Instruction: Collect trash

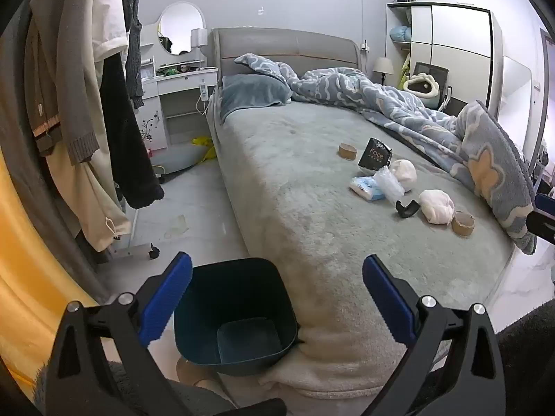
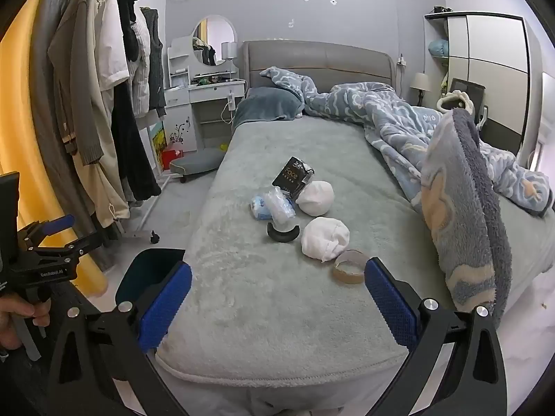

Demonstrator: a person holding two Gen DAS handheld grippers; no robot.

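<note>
Right wrist view shows the trash lying uncollected in a cluster on the bed point(image 2: 277, 294): a cardboard tape ring point(image 2: 348, 272), two white wads point(image 2: 324, 237), a black curved piece point(image 2: 282, 234), a clear plastic wrapper point(image 2: 281, 204), a blue-white packet point(image 2: 258, 206) and a black pouch point(image 2: 293, 173). The dark bin point(image 1: 236, 315) stands on the floor against the bed's near left corner and looks empty, so by my reading nothing is collected yet. The right gripper point(image 2: 277, 298) and left gripper point(image 1: 277, 298) both have jaws wide apart, holding nothing. Bare bedding lies between the jaws and the pile; the rumpled blanket point(image 2: 464, 215) crowds the right side, hanging clothes point(image 2: 104, 104) the left
</note>
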